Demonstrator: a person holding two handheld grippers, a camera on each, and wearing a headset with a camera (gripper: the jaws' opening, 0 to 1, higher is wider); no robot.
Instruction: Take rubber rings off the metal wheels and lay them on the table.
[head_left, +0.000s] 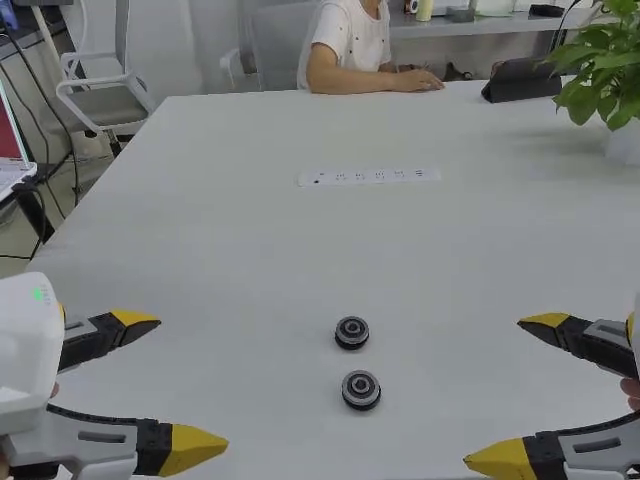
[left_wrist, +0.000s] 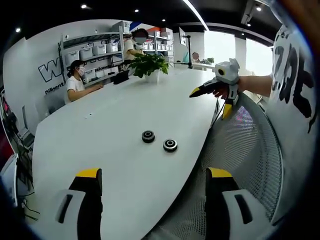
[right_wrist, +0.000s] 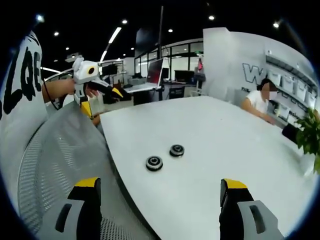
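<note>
Two small metal wheels with black rubber rings lie flat on the white table (head_left: 250, 230), one farther (head_left: 351, 332) and one nearer (head_left: 361, 389). My left gripper (head_left: 165, 383) is open at the bottom left, well to the left of the wheels and holding nothing. At the bottom right my right gripper (head_left: 520, 391) stands open too, apart from them. In the left gripper view the open jaws (left_wrist: 154, 174) frame both wheels (left_wrist: 148, 136) (left_wrist: 170, 145), with the right gripper (left_wrist: 220, 87) beyond. The right gripper view has its open jaws (right_wrist: 160, 183) facing the wheels (right_wrist: 154, 163) (right_wrist: 176, 150).
A white power strip (head_left: 368, 177) lies mid-table. At the far edge sits a person (head_left: 350, 45), with a dark case (head_left: 520, 80) and a green plant (head_left: 600, 70) to the right. An office chair (head_left: 95, 90) stands at the far left. A mesh chair back (left_wrist: 240, 150) is near me.
</note>
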